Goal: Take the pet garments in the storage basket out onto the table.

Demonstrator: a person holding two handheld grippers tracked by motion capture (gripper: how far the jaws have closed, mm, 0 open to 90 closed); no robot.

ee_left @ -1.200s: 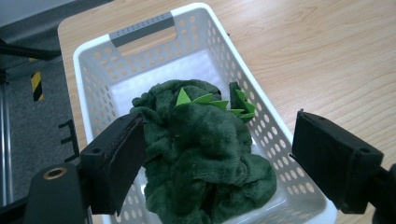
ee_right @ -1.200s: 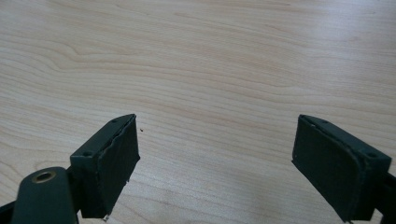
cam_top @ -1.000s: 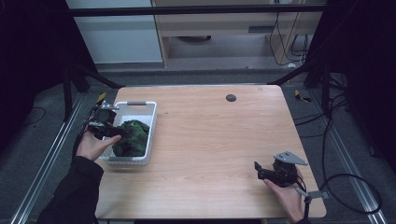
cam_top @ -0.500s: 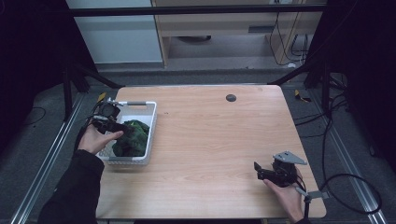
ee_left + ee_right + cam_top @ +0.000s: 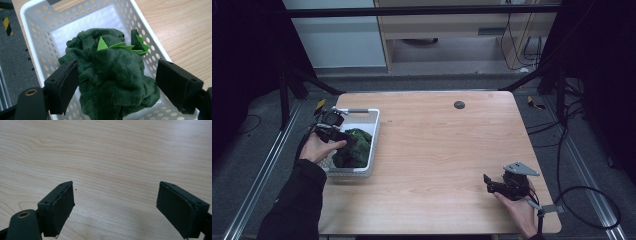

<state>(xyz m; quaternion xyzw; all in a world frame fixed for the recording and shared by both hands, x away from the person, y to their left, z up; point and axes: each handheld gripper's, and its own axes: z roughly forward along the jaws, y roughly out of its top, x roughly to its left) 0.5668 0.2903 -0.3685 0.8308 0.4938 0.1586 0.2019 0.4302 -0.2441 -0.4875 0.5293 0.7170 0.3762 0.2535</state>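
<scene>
A dark green plush toy (image 5: 112, 75) with light green spikes (image 5: 125, 46) lies crumpled in a white perforated basket (image 5: 42, 37). In the high view the toy (image 5: 354, 147) fills the basket (image 5: 374, 125) at the table's left edge. My left gripper (image 5: 343, 137) hangs just over the toy, and in the left gripper view (image 5: 116, 80) its jaws stand wide apart on either side of the plush. My right gripper (image 5: 488, 184) rests low over the table near the front right corner; its jaws (image 5: 116, 205) are spread over bare wood.
The wooden table (image 5: 442, 150) stretches between the two grippers. A small dark round disc (image 5: 459, 104) is set in the top near the far edge. Black frame legs and cables stand on the grey floor around the table.
My left gripper has moved from the basket's left rim inward and down over the plush toy. The right gripper has stayed where it was.
</scene>
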